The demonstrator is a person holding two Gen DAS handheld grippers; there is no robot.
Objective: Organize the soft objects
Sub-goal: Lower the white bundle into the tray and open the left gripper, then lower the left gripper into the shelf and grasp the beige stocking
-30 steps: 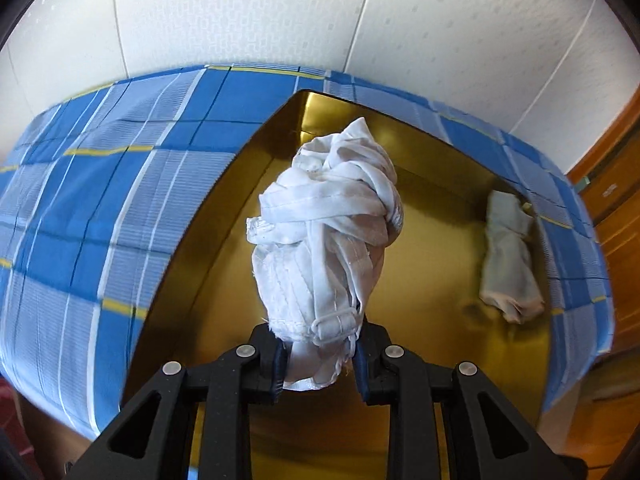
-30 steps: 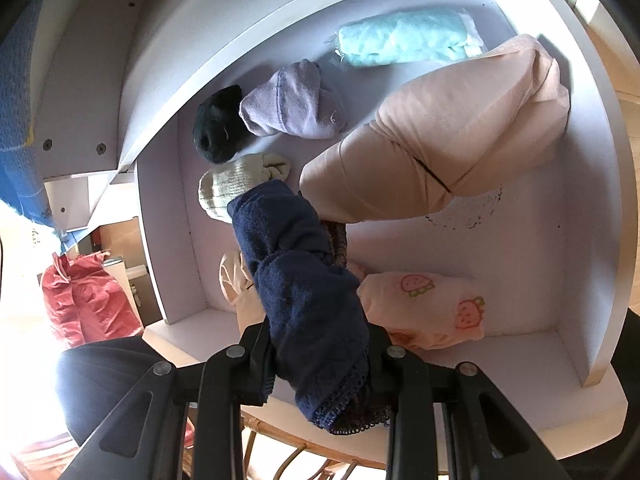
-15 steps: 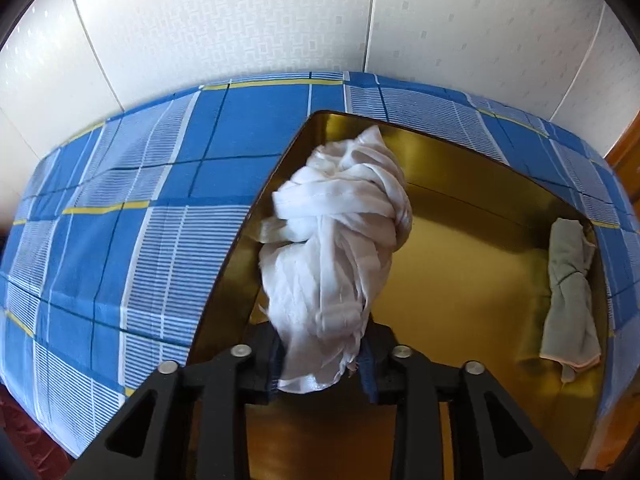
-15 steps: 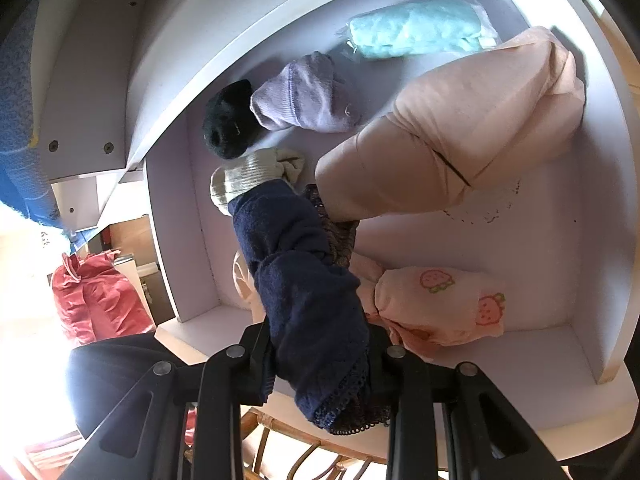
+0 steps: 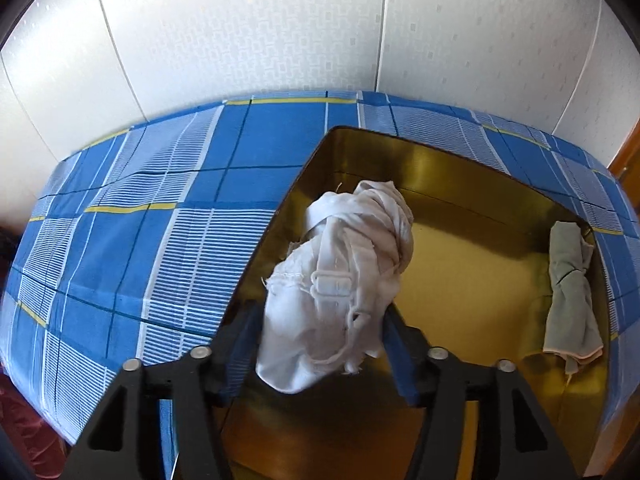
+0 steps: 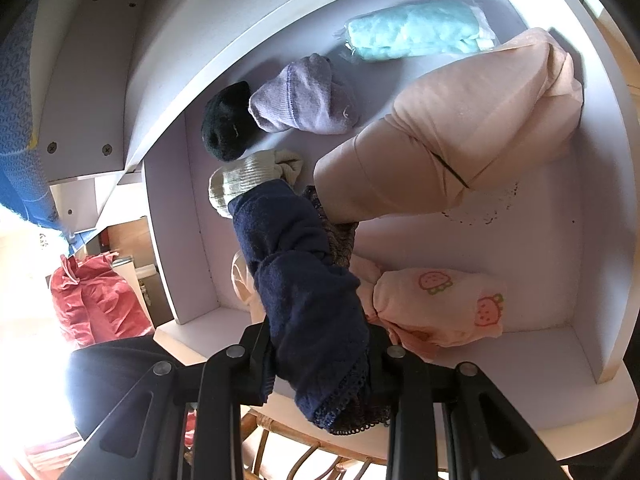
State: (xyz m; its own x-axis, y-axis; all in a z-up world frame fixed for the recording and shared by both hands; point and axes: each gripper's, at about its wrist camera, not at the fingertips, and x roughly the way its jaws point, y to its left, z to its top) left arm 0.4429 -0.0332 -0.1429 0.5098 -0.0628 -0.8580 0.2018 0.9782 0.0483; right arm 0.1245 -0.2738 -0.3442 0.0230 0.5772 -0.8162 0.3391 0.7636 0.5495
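Observation:
In the left wrist view my left gripper (image 5: 322,344) has its jaws spread wide around a knotted white cloth bundle (image 5: 340,272), which rests between them at the left side of a gold tray (image 5: 460,168). A grey-green rolled cloth (image 5: 570,292) lies at the tray's right wall. In the right wrist view my right gripper (image 6: 320,356) is shut on a rolled navy cloth with lace trim (image 6: 304,292), held over a white drawer (image 6: 560,264).
The drawer holds a large peach roll (image 6: 460,128), a strawberry-print roll (image 6: 440,304), a teal roll (image 6: 416,32), lilac (image 6: 304,100), black (image 6: 228,124) and cream (image 6: 248,180) socks. The tray sits on a blue plaid cloth (image 5: 140,248). A red bag (image 6: 96,300) is at left.
My left gripper's jaws have opened around the white bundle and pulled back and left. My right gripper with the navy roll has barely moved over the drawer.

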